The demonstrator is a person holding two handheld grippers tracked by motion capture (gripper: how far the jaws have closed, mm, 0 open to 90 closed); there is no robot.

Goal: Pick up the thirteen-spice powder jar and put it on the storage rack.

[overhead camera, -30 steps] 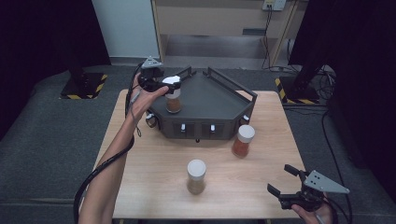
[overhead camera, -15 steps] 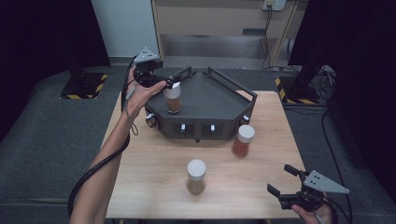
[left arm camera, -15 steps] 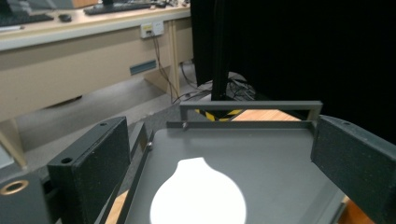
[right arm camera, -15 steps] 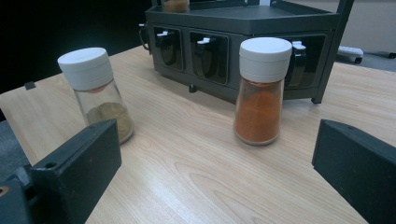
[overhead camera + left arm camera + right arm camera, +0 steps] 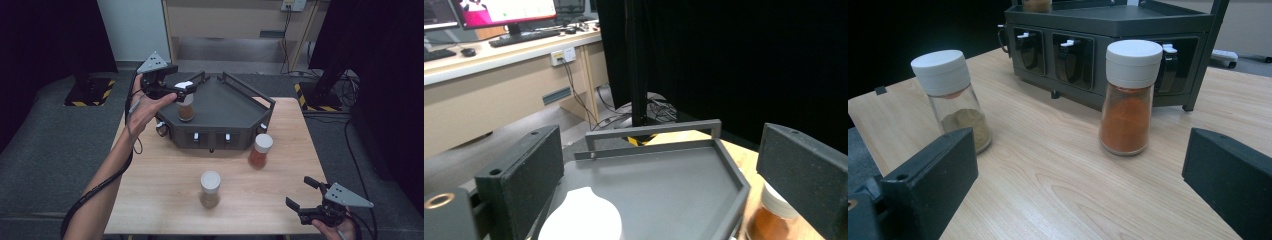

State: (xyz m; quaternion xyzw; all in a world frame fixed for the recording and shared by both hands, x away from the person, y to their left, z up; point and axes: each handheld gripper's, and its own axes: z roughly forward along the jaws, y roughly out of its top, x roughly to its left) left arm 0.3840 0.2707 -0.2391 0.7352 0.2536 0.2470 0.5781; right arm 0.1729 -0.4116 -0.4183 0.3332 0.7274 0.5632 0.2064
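Note:
A dark grey rack (image 5: 235, 107) with a railed top tray stands at the table's far middle. On its left end stands a spice jar (image 5: 186, 111) of brown powder with a white lid (image 5: 581, 217). My left gripper (image 5: 184, 86) hovers open at that lid, one jaw on each side and neither touching it. An orange-powder jar (image 5: 259, 151) stands on the table by the rack's right front corner. A tan-powder jar (image 5: 209, 189) stands nearer the front. My right gripper (image 5: 306, 196) is low at the front right, open, holding nothing, and faces both jars (image 5: 1127, 100) (image 5: 950, 100).
The rack's front (image 5: 1073, 47) holds a row of small compartments with white clips. The wooden table (image 5: 165, 170) has bare room at front left. A cable trails from the left gripper down along the forearm. Dark floor and curtains surround the table.
My left gripper has risen a little and drawn back to the left from the jar, which stays upright on the rack. The right gripper has not moved.

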